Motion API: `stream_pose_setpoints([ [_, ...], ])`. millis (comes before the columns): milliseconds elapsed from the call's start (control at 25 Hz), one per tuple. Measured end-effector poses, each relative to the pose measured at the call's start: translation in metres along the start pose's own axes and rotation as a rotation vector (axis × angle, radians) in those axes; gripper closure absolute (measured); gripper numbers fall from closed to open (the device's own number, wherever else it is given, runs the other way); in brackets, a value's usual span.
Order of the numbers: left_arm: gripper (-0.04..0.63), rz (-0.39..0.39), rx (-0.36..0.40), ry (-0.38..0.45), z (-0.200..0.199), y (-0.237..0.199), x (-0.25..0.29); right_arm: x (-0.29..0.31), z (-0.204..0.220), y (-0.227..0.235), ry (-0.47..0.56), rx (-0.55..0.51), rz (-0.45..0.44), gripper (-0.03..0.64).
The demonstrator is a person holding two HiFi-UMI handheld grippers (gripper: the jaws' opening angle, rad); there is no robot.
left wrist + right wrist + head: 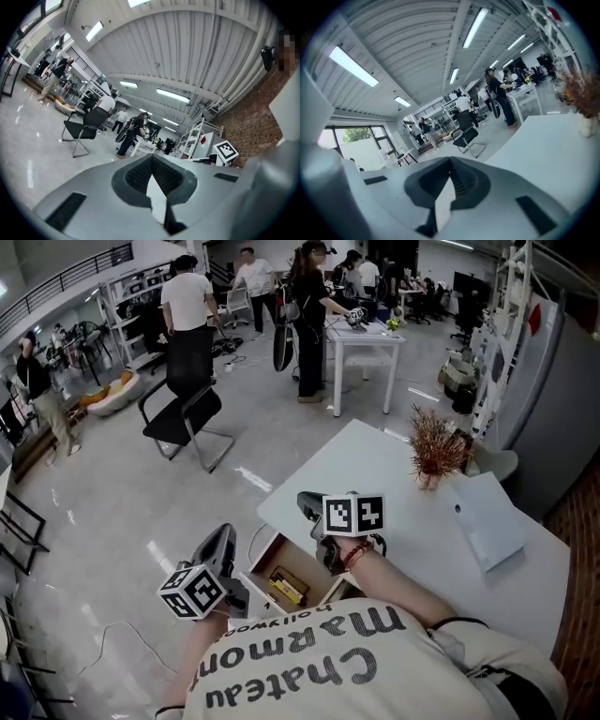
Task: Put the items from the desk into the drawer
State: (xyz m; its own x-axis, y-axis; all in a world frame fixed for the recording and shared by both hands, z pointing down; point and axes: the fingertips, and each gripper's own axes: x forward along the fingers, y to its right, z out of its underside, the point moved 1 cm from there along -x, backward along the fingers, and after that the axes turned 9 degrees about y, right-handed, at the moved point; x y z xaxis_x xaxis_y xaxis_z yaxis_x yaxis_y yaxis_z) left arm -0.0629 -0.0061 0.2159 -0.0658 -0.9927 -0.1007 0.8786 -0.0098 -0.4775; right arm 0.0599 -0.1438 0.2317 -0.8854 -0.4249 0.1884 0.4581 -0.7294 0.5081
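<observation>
In the head view the drawer (262, 559) stands pulled out at the white desk's (394, 484) left edge, with a yellow item (286, 591) lying inside. My left gripper (225, 534) hovers left of the drawer, off the desk, jaws shut and empty. My right gripper (307, 502) sits over the desk's near left corner, just above the drawer, also shut with nothing in it. Both gripper views look up and out across the room: the left gripper (151, 158) and the right gripper (451, 160) each show tips meeting. On the desk lies a white folder (487, 517).
A small vase of dried twigs (435, 450) stands at the desk's far side, also seen as the twigs (580, 96). A black chair (183, 416) and another white table (364, 338) with several people around it are farther off. A white rack (511, 324) stands right.
</observation>
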Motion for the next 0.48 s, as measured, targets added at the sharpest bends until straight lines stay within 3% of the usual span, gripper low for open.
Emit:
stream_pose_setpoints([
  [200,0.594,0.007,0.005,0.000,0.000,0.011,-0.013,-0.020,-0.011,-0.012,0.085,-0.082,0.003,0.614],
  [480,0.594,0.013,0.003,-0.016,0.015,0.022,-0.019,-0.039,-0.001,0.001,0.087,-0.113,0.019,0.614],
])
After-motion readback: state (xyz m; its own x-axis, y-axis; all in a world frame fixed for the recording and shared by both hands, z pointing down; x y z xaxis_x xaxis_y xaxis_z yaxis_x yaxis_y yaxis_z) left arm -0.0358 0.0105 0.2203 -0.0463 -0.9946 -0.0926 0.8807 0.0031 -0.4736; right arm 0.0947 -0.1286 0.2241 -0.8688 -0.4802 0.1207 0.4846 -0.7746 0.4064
